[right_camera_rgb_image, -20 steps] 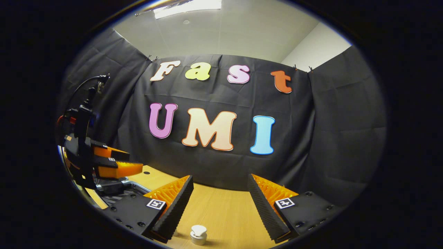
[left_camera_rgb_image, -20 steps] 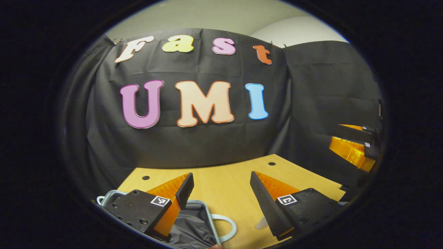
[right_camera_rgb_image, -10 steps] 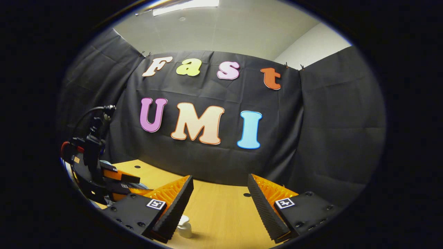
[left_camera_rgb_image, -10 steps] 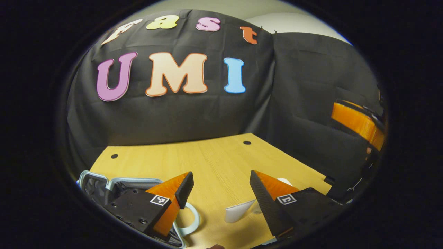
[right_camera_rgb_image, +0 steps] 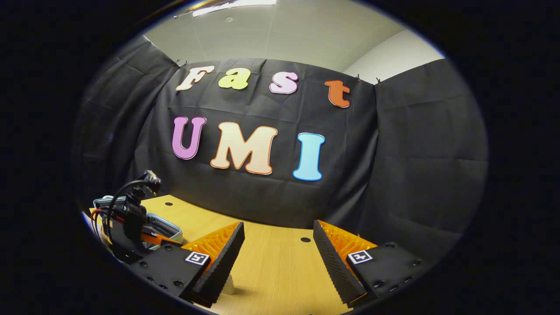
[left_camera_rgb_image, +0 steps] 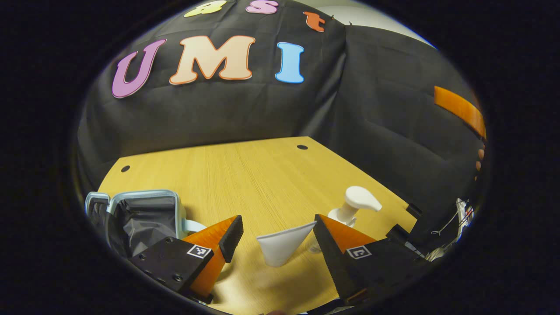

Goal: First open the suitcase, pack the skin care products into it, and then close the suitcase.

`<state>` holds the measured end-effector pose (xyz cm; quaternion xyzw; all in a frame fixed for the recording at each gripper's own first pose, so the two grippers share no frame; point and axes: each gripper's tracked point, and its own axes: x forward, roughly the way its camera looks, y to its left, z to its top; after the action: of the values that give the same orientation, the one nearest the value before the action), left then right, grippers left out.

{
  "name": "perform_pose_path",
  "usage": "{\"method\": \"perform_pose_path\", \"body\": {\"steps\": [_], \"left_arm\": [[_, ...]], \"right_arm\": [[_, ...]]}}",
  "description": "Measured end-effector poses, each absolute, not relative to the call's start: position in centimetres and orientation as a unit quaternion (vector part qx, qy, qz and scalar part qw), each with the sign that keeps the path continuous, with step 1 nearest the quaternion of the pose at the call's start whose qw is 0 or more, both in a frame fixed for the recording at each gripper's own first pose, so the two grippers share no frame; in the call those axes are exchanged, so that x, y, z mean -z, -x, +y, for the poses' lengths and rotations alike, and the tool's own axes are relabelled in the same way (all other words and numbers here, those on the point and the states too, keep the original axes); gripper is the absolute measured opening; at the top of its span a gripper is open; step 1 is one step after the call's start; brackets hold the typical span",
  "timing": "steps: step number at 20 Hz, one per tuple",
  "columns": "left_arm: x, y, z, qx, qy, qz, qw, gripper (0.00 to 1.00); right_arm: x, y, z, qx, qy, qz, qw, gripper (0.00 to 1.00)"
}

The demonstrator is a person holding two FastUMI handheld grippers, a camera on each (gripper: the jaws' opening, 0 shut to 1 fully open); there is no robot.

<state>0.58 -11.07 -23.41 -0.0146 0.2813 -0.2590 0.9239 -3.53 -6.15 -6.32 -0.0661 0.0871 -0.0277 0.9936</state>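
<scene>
Both fingers of my left gripper (left_camera_rgb_image: 274,238) stand wide apart over the wooden table (left_camera_rgb_image: 245,175), holding nothing. Between them I see a white tube (left_camera_rgb_image: 282,246) lying on the table, and a white pump bottle (left_camera_rgb_image: 352,205) stands just beyond my right-hand finger. I see the suitcase (left_camera_rgb_image: 142,214) lying open at the left, dark lining showing. My right gripper (right_camera_rgb_image: 278,258) is likewise spread wide and empty, with the left gripper seen off to its left.
</scene>
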Motion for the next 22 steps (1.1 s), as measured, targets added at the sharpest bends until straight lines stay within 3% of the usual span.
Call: {"method": "perform_pose_path", "body": {"steps": [8,9,14,20,22], "left_arm": [[28.7,0.6,-11.7,0.265,0.029,0.336,0.903,0.98],[29.1,0.8,-12.1,0.271,0.038,0.341,0.899,0.93],[29.7,0.9,-11.9,0.271,0.039,0.348,0.897,0.49],[28.0,0.6,-11.4,0.263,0.040,0.335,0.904,0.23],[26.0,0.1,-11.1,0.259,0.049,0.318,0.911,0.24]], "right_arm": [[7.5,3.2,-5.4,0.020,0.074,0.101,0.992,1.00],[7.7,3.2,-5.2,0.018,0.075,0.103,0.992,0.99],[8.8,3.1,-4.4,0.008,0.079,0.113,0.990,0.99],[10.2,2.5,-3.0,-0.007,0.072,0.120,0.990,0.99],[11.3,2.1,-2.3,-0.017,0.064,0.130,0.989,0.98]]}}
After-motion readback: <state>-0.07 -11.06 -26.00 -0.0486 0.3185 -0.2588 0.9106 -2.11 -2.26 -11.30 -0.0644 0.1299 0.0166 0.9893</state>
